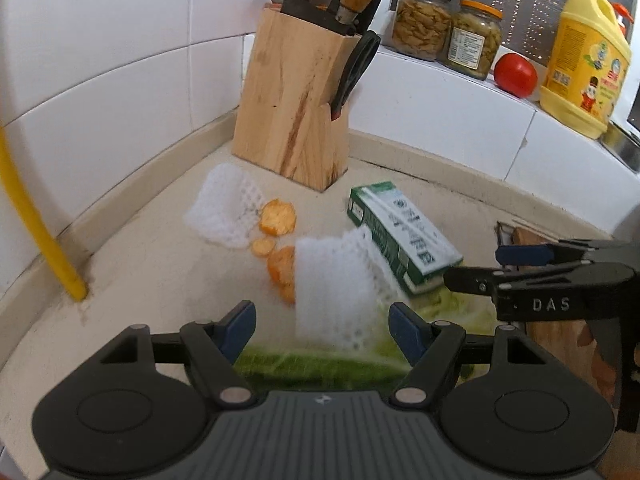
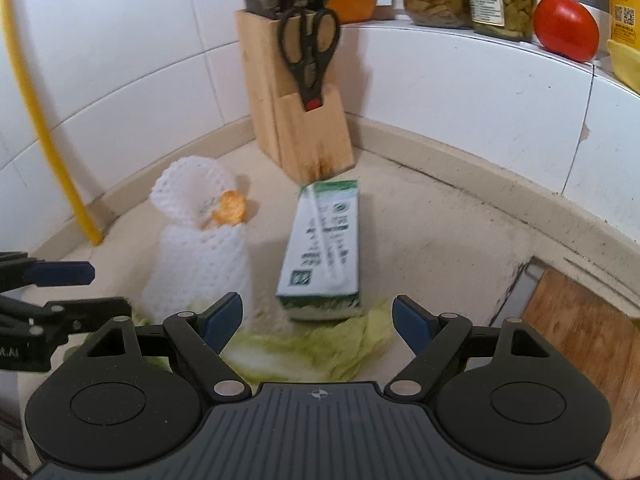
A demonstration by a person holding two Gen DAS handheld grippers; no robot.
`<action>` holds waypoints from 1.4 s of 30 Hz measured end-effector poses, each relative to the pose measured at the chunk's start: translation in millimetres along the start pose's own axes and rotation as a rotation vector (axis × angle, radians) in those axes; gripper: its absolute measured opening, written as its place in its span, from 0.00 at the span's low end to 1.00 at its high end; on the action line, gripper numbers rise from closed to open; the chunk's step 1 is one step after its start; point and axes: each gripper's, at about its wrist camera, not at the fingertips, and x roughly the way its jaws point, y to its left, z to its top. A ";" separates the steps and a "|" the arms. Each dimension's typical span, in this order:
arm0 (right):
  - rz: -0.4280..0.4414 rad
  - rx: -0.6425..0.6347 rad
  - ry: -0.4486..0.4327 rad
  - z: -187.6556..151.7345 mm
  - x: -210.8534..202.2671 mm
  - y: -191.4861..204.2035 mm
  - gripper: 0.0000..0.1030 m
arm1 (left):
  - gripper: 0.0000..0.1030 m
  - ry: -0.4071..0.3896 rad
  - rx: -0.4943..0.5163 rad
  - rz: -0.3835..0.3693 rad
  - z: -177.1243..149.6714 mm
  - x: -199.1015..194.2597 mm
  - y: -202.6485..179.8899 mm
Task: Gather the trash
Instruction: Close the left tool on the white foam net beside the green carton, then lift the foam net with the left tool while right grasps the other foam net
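1. Left wrist view: left gripper (image 1: 322, 330) gapes wide over foam net (image 1: 334, 288) and cabbage leaf (image 1: 320, 366), lower centre.
2. Right gripper (image 2: 318, 322) spreads empty above leaf, carton (image 2: 322, 250) mid-frame.

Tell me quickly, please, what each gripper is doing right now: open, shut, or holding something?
Left gripper: open, holding nothing; white foam net lies just ahead.
Right gripper: open, holding nothing; green carton lies ahead.
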 end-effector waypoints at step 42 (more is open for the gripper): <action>0.167 -0.017 0.013 67.4 88.5 71.8 0.83 | 0.11 -0.067 -0.281 0.016 -10.1 -28.4 78.7</action>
